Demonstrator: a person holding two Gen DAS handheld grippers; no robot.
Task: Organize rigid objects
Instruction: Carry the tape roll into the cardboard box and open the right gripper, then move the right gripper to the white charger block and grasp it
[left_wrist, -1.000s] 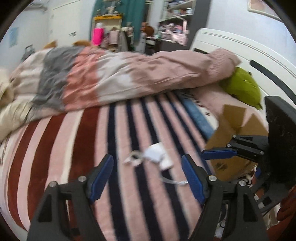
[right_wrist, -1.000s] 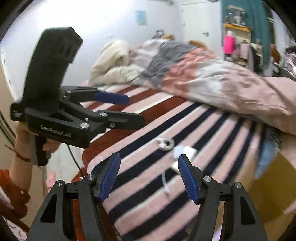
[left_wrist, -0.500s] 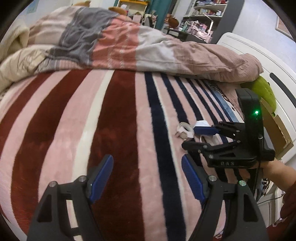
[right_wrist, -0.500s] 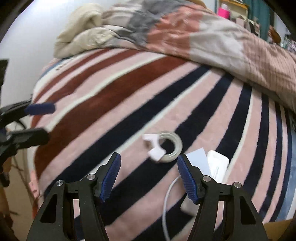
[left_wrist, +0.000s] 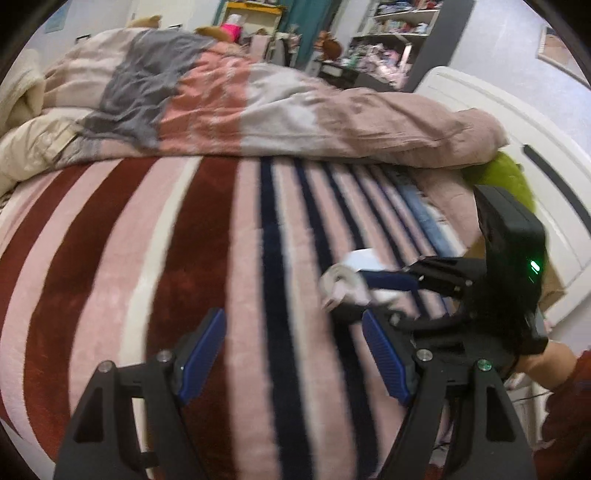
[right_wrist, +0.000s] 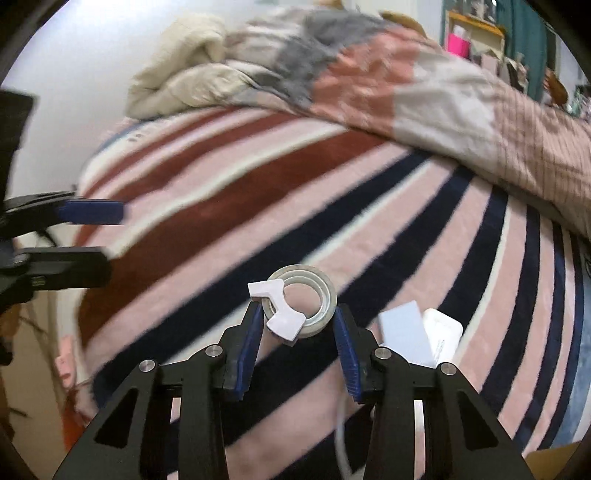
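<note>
A clear tape roll (right_wrist: 310, 295) with a white cutter piece (right_wrist: 282, 317) lies on the striped blanket (right_wrist: 229, 206). My right gripper (right_wrist: 297, 317) straddles its near half. The jaws are closing, and both blue pads (right_wrist: 253, 332) lie against the roll's sides. Right of it rest a white card (right_wrist: 404, 332), a white charger block (right_wrist: 445, 332) and its cable (right_wrist: 341, 435). In the left wrist view the right gripper (left_wrist: 356, 297) holds the blurred roll (left_wrist: 338, 278). My left gripper (left_wrist: 291, 317) hangs open over bare blanket, left of the roll, with nothing between its fingers; the right wrist view shows this left gripper (right_wrist: 103, 240) at the far left.
A crumpled pink and grey duvet (left_wrist: 280, 107) heaps across the far side of the bed. A cardboard box (right_wrist: 554, 458) sits at the right edge by the white headboard (left_wrist: 480, 103), near a green plush (left_wrist: 506, 177). Cluttered shelves (left_wrist: 388, 37) stand behind.
The right gripper has dropped onto the tape roll and its jaws have narrowed around it. The left gripper has sunk a little closer to the blanket, still open.
</note>
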